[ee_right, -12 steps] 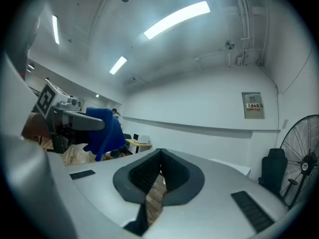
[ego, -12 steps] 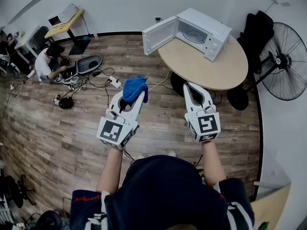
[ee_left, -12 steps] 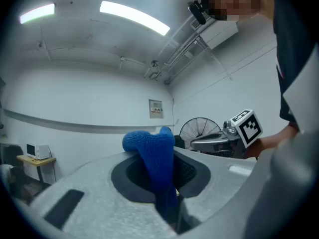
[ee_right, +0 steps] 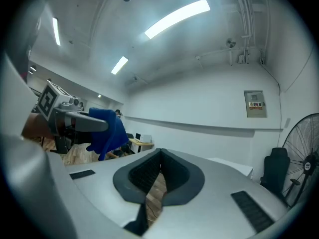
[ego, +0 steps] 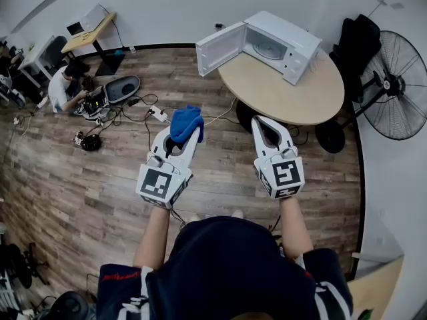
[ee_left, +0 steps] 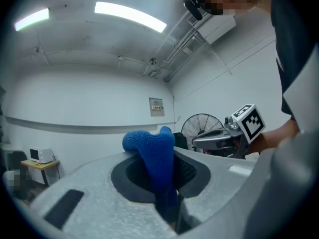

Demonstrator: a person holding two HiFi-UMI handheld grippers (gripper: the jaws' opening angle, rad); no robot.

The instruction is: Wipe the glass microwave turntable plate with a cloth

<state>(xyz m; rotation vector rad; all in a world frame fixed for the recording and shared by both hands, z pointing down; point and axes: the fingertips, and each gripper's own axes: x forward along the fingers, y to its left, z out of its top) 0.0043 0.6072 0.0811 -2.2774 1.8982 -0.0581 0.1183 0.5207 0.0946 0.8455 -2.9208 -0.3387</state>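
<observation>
1. A person (ego: pixel 227 265) in a dark top stood on a wood-plank floor (ego: pixel 80 199), holding a two-jaw gripper in each hand, both held level and side by side in front of the body.
2. The left gripper (ego: pixel 193 134) was clamped on a blue cloth (ego: pixel 185 123). Its own view showed the fabric pinched deep between the jaws and bunched up in a fold above them.
3. The right gripper (ego: pixel 261 120) had its jaws pressed together with nothing between them. In its own view the tips met, and only a sliver of floor showed through the slot behind them.
4. The glass turntable plate (ego: pixel 270 49) sat inside the white microwave (ego: pixel 290 45). The microwave's door (ego: pixel 219 49) stood swung open to the left in the head view.
5. The microwave stood at the far side of a round wooden table (ego: pixel 293 99). Oven and plate were well ahead of both grippers, and neither gripper touched them.
6. A black pedestal fan (ego: pixel 399 85) stood to the right of the table, near the wall.
7. At the far left, another person (ego: pixel 67 89) sat on the floor among cables and equipment, near a small desk (ego: pixel 90 37) against the wall.
</observation>
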